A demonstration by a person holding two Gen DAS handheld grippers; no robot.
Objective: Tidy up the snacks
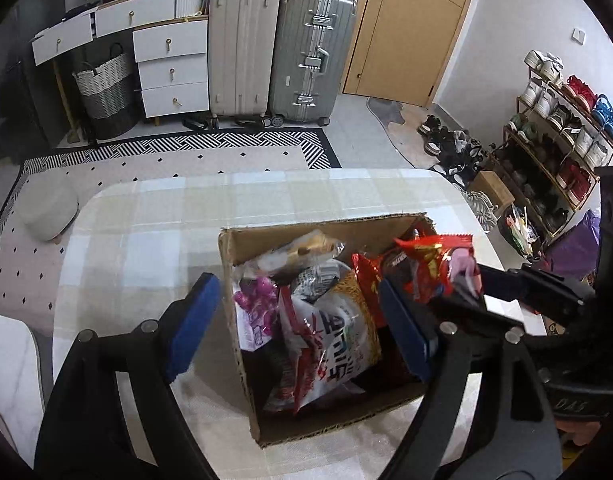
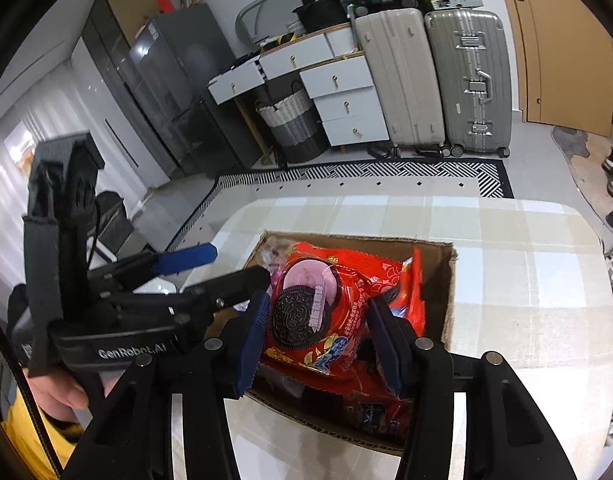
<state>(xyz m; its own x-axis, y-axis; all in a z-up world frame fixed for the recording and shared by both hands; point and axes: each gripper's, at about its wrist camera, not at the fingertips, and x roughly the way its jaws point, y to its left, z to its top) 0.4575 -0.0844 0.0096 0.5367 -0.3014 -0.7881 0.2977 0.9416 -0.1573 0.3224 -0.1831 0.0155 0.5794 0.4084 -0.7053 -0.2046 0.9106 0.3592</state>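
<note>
The right hand-held gripper (image 2: 318, 336) pinches a red Oreo pack (image 2: 318, 320) just above the box (image 2: 446, 292). The left hand-held gripper (image 1: 302, 324) hangs spread, empty, straddling the box's wall. Risk: the slick pack could slip sideways, or the two tools could collide.

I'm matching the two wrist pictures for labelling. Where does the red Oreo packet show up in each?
Left wrist: the red Oreo packet is right of centre, over the cardboard box's right side, held by the right hand-held gripper.
Right wrist: lower centre, between the pads.
Shared landmark: the silver suitcase.
</note>
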